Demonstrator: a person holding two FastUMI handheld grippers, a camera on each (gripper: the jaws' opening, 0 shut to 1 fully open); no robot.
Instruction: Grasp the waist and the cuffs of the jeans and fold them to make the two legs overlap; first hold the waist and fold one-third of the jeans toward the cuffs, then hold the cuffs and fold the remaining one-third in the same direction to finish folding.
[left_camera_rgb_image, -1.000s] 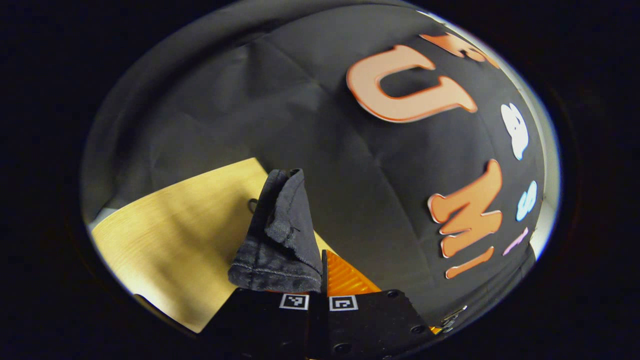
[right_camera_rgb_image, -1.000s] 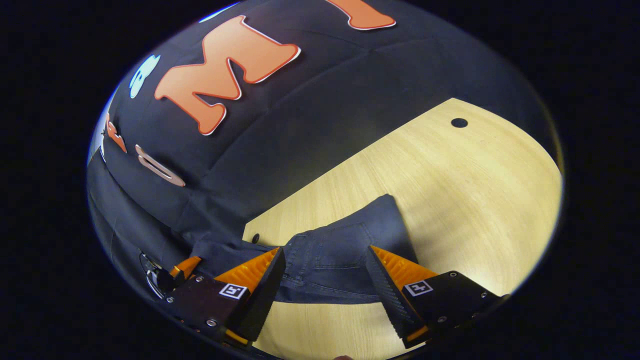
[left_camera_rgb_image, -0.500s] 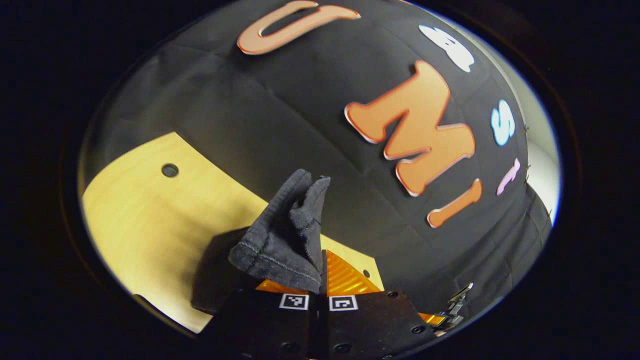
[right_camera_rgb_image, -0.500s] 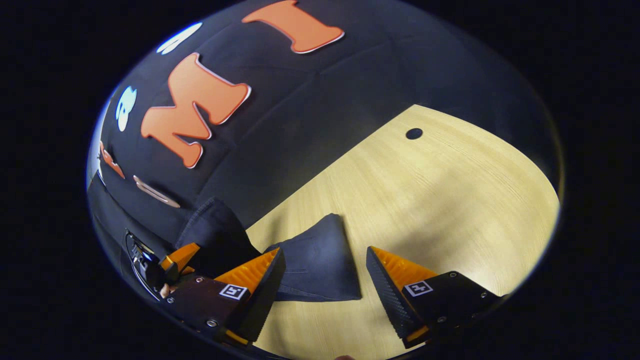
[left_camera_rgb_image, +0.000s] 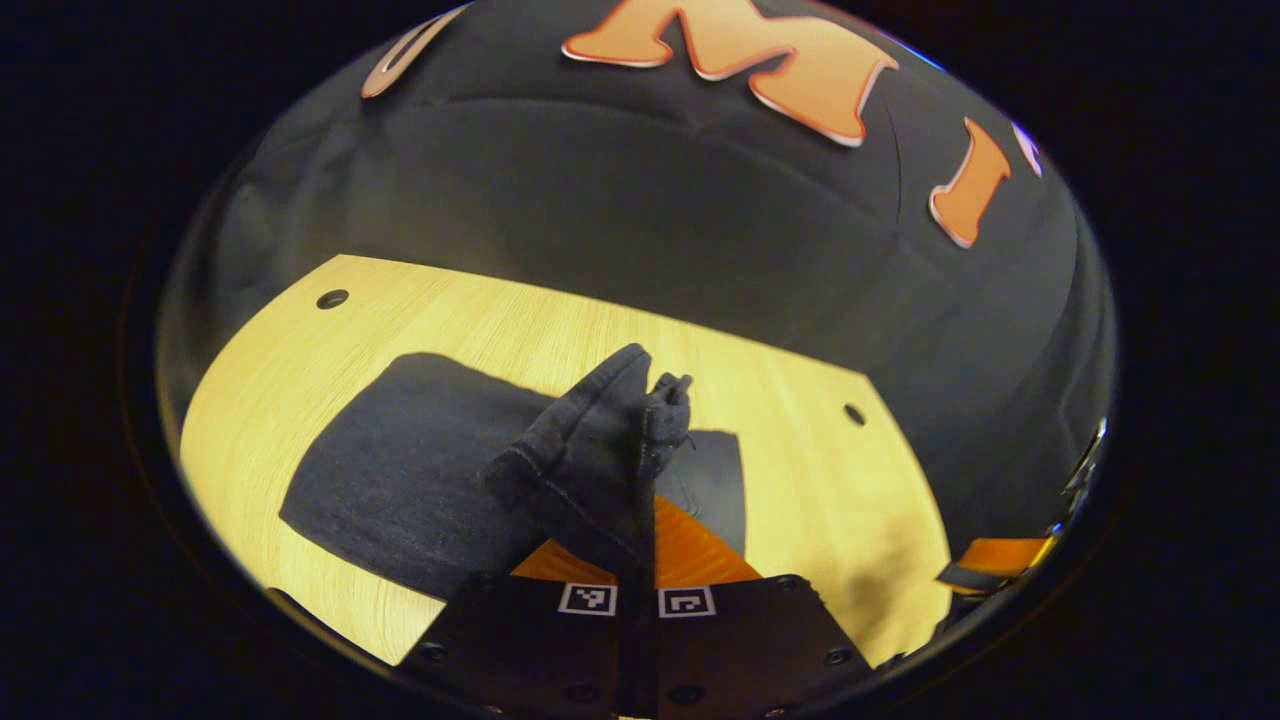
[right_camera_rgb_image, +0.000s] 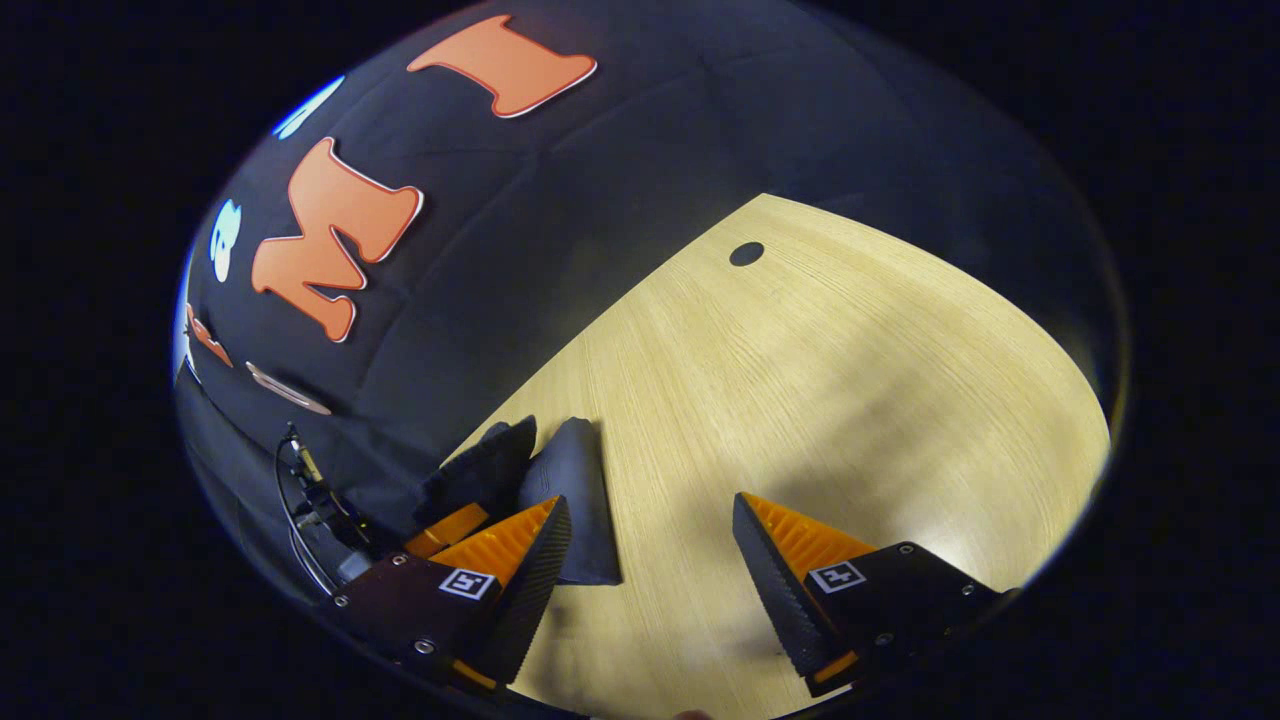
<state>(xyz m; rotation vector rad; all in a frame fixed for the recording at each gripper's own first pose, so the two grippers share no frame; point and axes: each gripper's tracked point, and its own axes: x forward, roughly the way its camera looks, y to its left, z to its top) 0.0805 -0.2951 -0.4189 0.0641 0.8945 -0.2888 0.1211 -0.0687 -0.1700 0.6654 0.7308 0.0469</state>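
The dark denim jeans (left_camera_rgb_image: 400, 470) lie folded flat on the wooden table (left_camera_rgb_image: 300, 330). My left gripper (left_camera_rgb_image: 645, 510) is shut on a bunched, hemmed end of the jeans (left_camera_rgb_image: 590, 450), which it holds up above the flat part. My right gripper (right_camera_rgb_image: 650, 560) is open over bare wood with nothing between its fingers. In the right gripper view the jeans (right_camera_rgb_image: 578, 500) lie just left of its left finger (right_camera_rgb_image: 535, 570), and the left gripper (right_camera_rgb_image: 445, 530) shows behind with the raised denim (right_camera_rgb_image: 480, 475). The right gripper (left_camera_rgb_image: 1000, 558) appears at the far right of the left gripper view.
The black cloth wall (left_camera_rgb_image: 650, 230) runs close behind the table's far edge. Small round holes (left_camera_rgb_image: 332, 299) (right_camera_rgb_image: 746, 254) sit near the table corners. Bare wood (right_camera_rgb_image: 850, 380) stretches ahead and right of my right gripper.
My left gripper has swung round and tipped down, carrying the denim end over the flat jeans. My right gripper has drifted off the jeans, which now lie left of its fingers.
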